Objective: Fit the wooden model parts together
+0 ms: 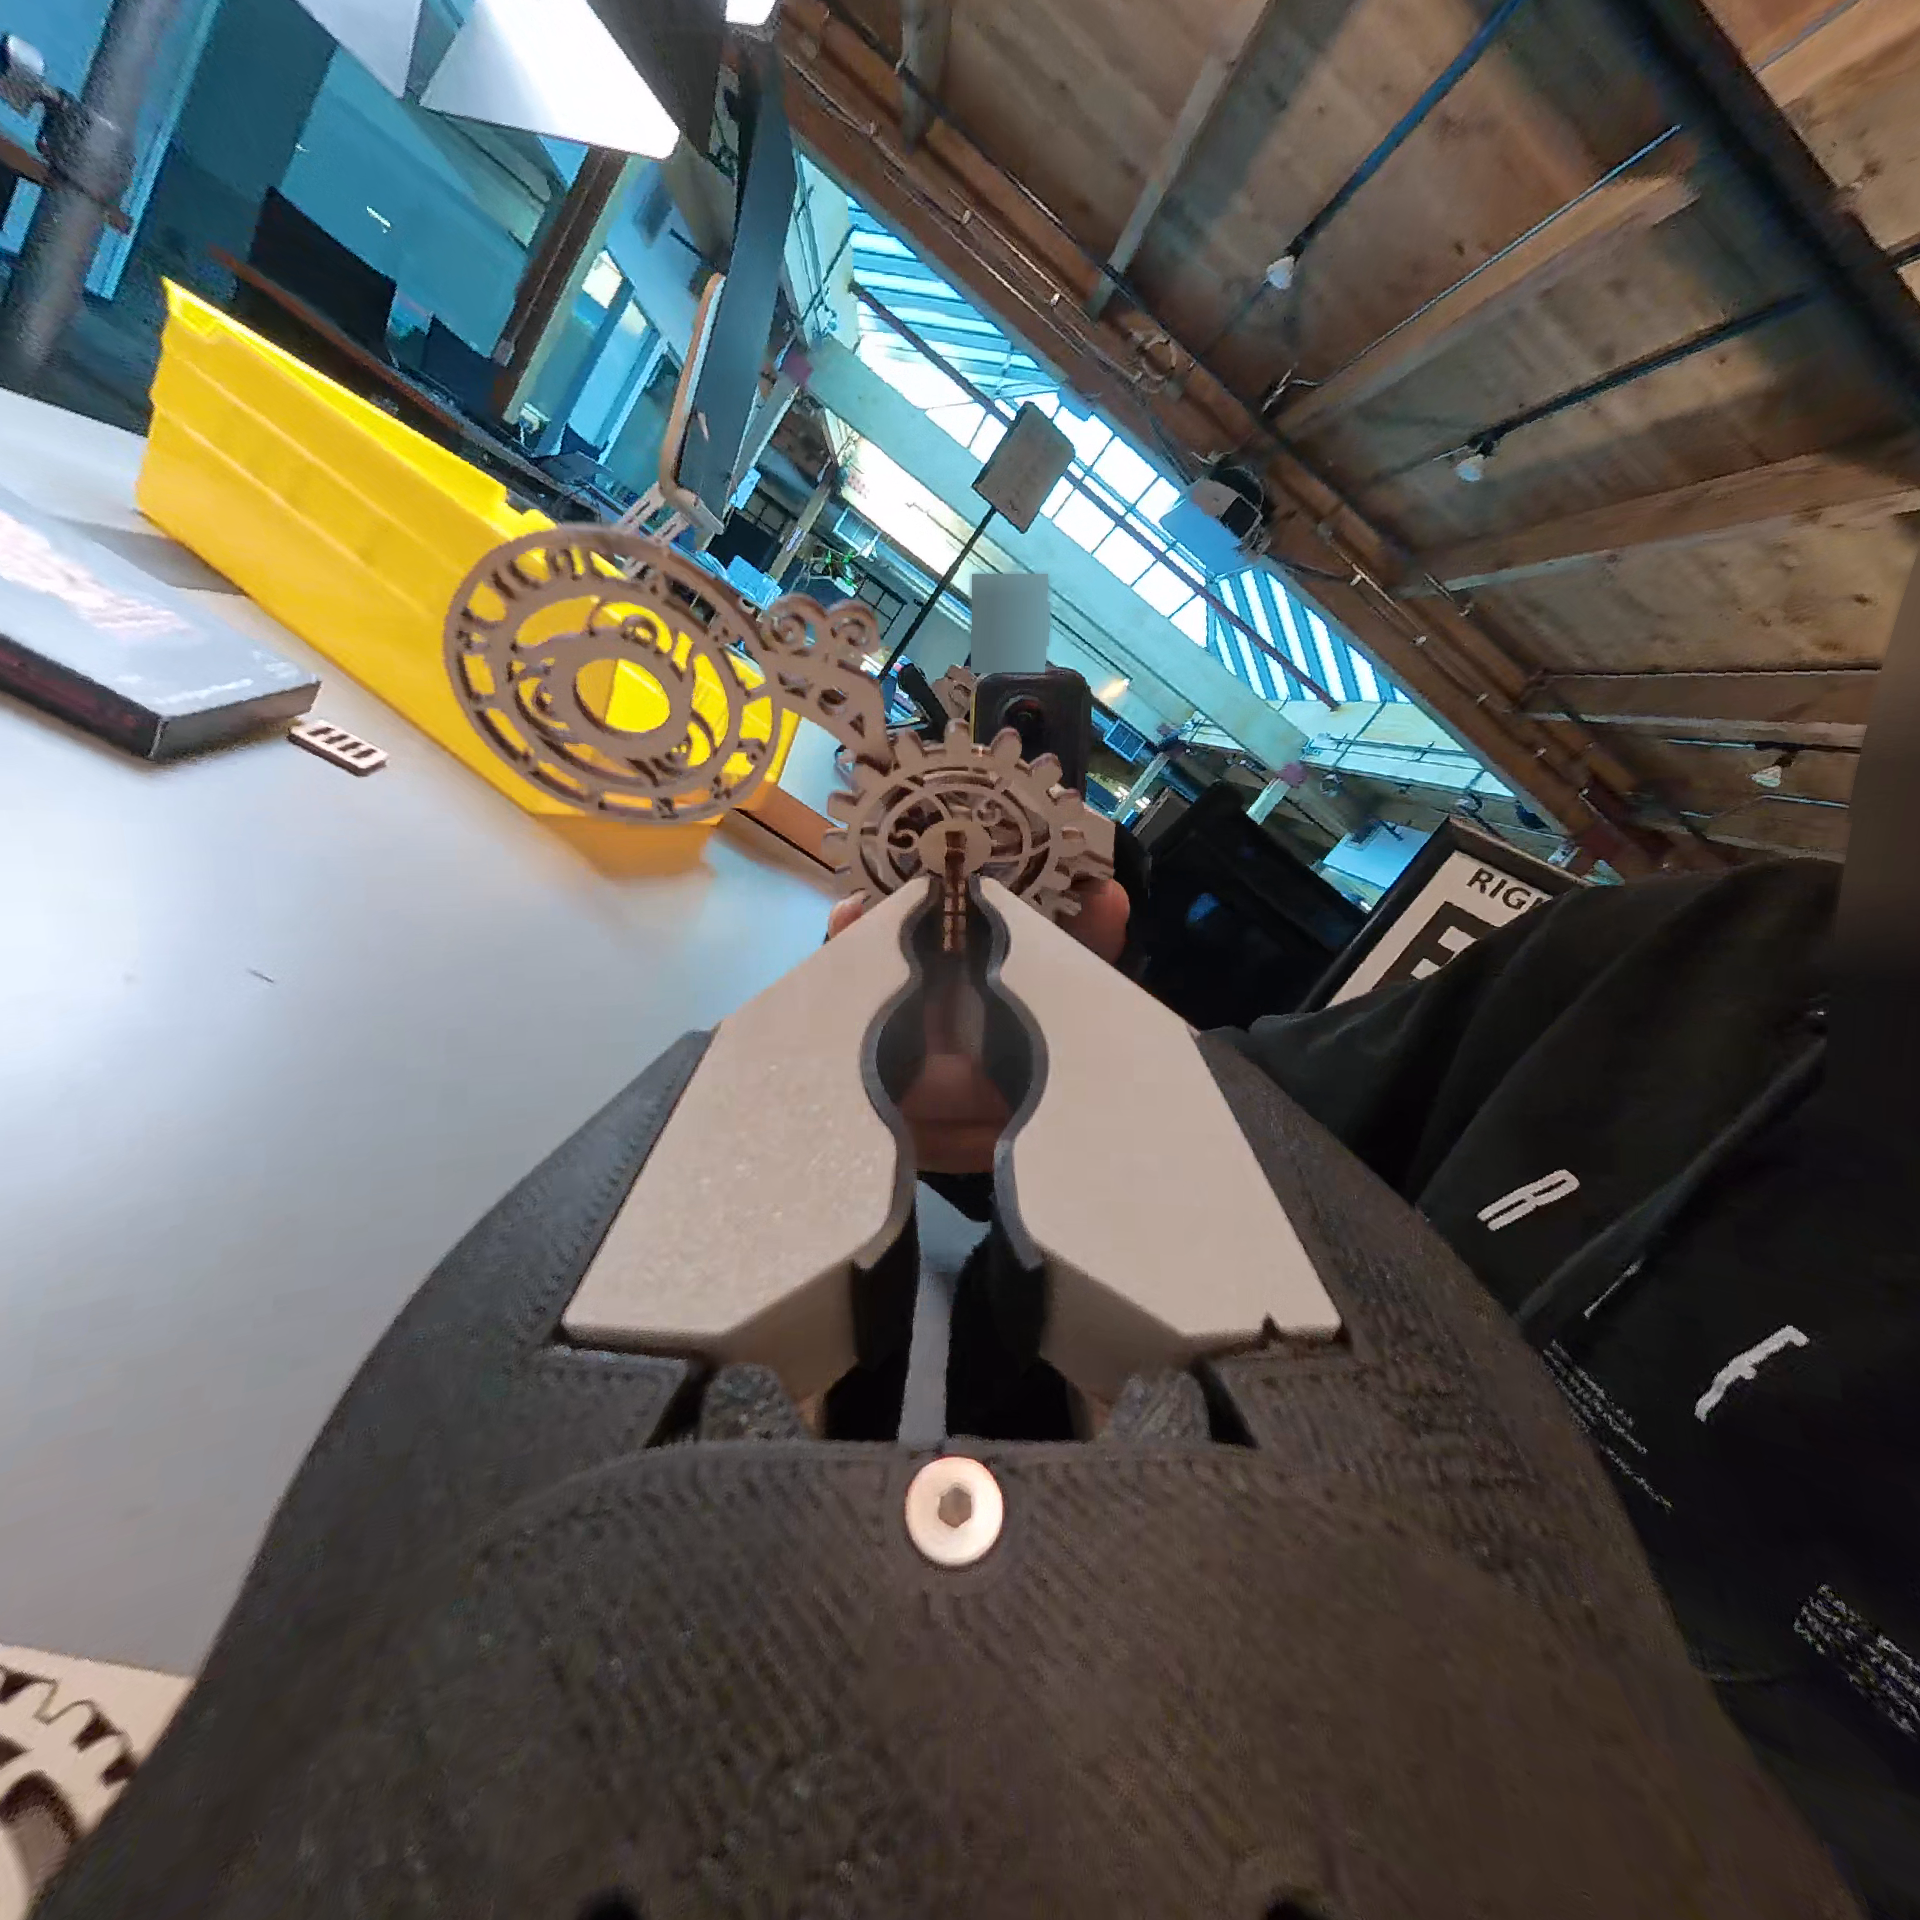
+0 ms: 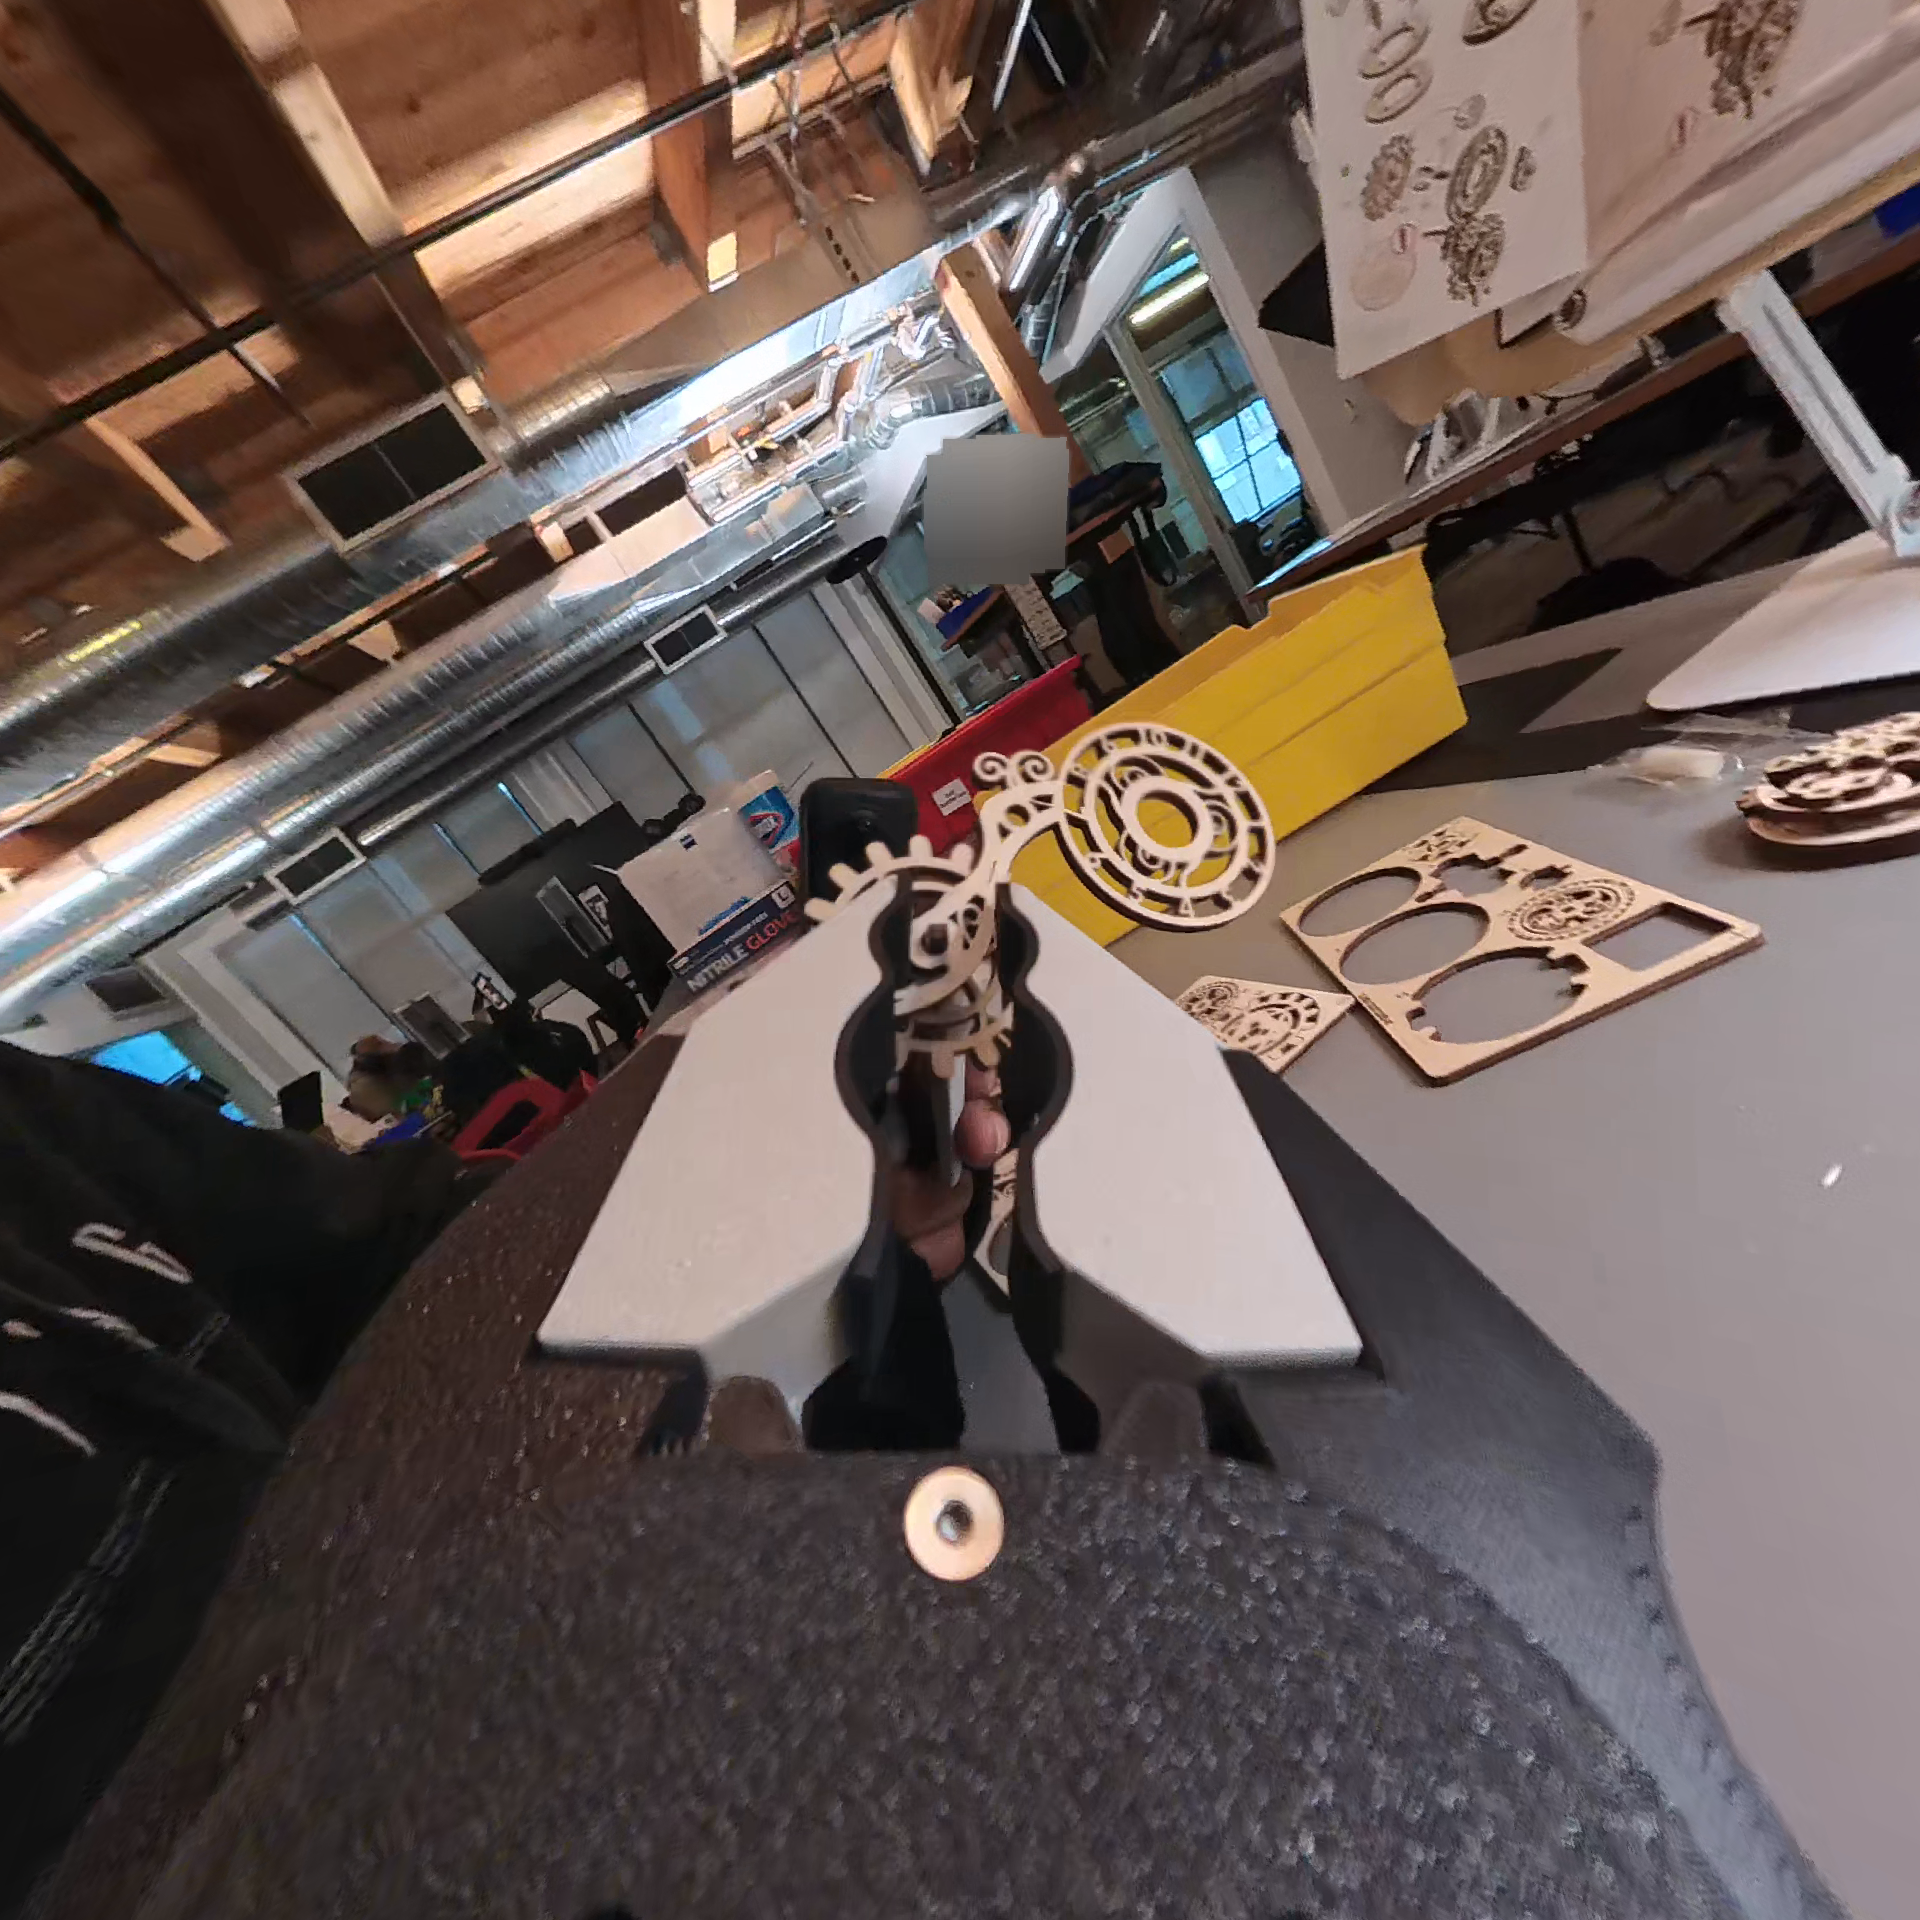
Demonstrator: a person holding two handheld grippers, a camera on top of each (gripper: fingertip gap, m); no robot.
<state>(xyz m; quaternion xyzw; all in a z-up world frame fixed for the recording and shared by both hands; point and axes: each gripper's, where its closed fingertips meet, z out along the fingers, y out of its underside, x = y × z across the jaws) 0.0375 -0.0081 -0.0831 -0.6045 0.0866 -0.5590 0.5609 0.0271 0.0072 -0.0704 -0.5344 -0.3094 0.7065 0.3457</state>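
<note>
A flat wooden part with a toothed gear [image 1: 966, 831], a curled arm and an openwork ring [image 1: 613, 686] is held in the air above the grey table [image 1: 312, 1039]. My right gripper [image 2: 951, 914] is shut on its gear end [image 2: 956, 997], with the ring [image 2: 1169, 831] sticking out up and to the right. My left gripper [image 1: 954, 894] faces it and is shut on a thin notched wooden pin [image 1: 952, 920]. The pin's tip sits at the gear's centre. Each view shows the other gripper's camera behind the part.
A yellow bin [image 1: 312, 499] stands on the table behind the part, with a red bin [image 2: 997, 727] beside it. A black box [image 1: 125, 644] and a small wooden piece [image 1: 338, 743] lie at the left. Cut-out wooden sheets [image 2: 1517, 945] and a built gear stack [image 2: 1839, 800] lie at the right. Only a small space, under 4 cm, lies between the two pairs of fingers. Left tips and right tips are each some 25 cm from the built gear stack [image 2: 1839, 800].
</note>
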